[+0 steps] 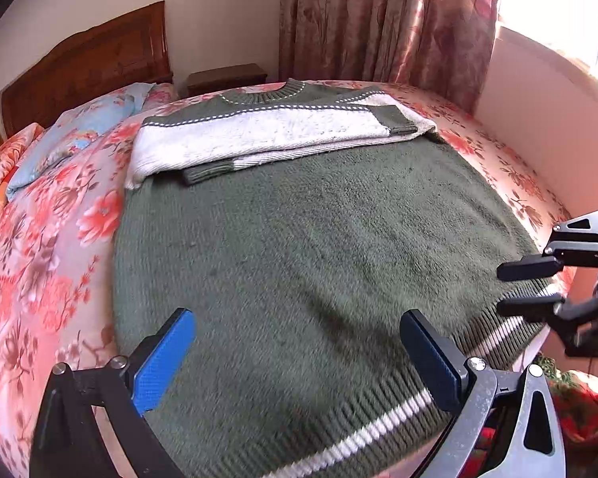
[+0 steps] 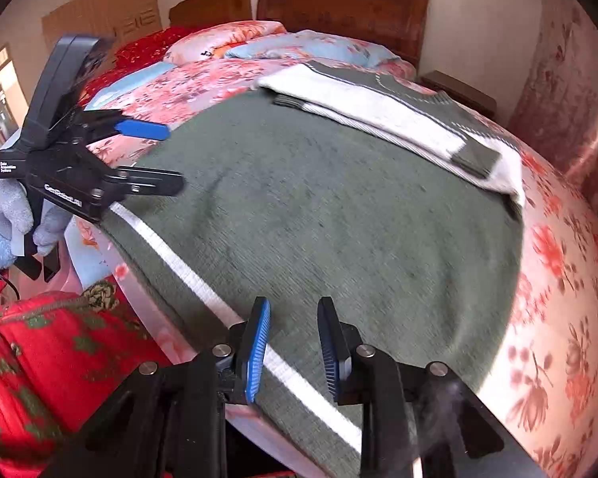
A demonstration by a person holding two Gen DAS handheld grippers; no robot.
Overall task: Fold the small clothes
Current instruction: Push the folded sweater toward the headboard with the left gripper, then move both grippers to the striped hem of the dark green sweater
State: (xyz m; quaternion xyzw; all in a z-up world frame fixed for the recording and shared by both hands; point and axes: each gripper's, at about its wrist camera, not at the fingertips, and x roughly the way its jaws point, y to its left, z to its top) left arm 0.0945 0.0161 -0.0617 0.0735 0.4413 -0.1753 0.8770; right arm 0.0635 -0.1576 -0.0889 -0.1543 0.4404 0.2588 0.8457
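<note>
Nearest my left camera, the left gripper is hanging over the ribbed hem of the sweater, its jaws standing wide apart with nothing between them; one pad is showing blue, the other dark.

Item: right gripper. I am seeing its jaws sitting narrow but parted, straddling the white stripe along the hem, and the pads are not pressing on the knit. In the left wrist view that same gripper is appearing at the right edge, over the hem's corner.

Item: sweater. It is lying flat on the bed, green body spread out, hem toward me at the bed's near edge, collar toward the far side. Both sleeves are lying folded across the upper chest, white and green, one cuff resting on the green body and the other cuff lying over the white panel.

Item: bedding. A floral sheet in pink and orange is covering the bed; a pale blue pillow is lying near the wooden headboard.

Item: surroundings. A small nightstand is standing beside the headboard, and a patterned curtain is hanging behind it. A red quilted cloth is lying below the bed's edge.

Item: person. A hand in a light glove is gripping the left gripper's handle in the right wrist view.
</note>
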